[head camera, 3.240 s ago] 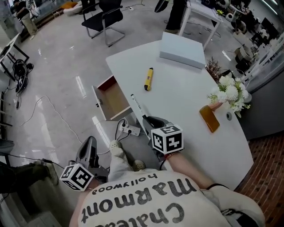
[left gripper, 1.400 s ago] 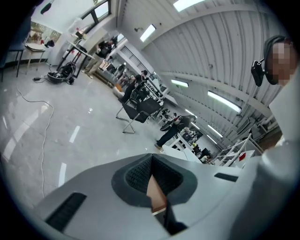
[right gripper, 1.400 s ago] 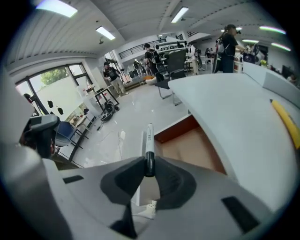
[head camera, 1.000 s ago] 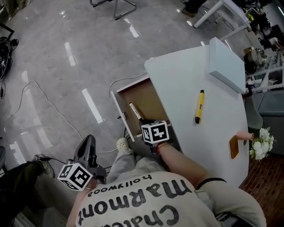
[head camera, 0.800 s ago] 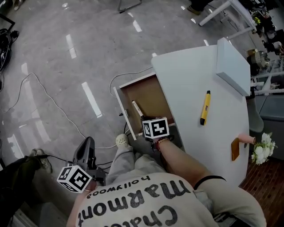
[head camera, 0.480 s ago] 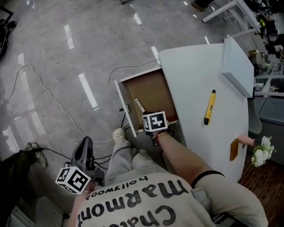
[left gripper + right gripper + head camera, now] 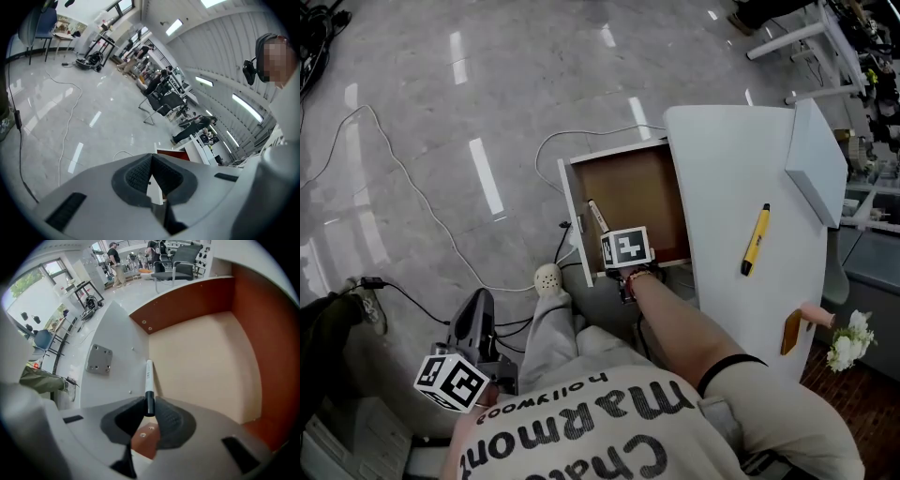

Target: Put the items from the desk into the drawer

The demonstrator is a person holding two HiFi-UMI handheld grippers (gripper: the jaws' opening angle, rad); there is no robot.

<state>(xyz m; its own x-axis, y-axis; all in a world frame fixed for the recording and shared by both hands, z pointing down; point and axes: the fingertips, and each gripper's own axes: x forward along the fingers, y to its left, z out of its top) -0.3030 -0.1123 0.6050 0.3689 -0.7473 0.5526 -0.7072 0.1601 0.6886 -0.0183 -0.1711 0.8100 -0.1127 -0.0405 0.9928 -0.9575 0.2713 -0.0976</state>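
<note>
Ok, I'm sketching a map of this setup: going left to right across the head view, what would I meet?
The left hand-held gripper → open drawer → yellow pen → white flowers.

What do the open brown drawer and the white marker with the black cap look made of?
Open brown drawer: probably laminated board; matte tan floor, reddish-brown walls, screw heads at a corner, white front.
White marker with black cap: likely plastic; smooth, slightly glossy barrel with print.
</note>
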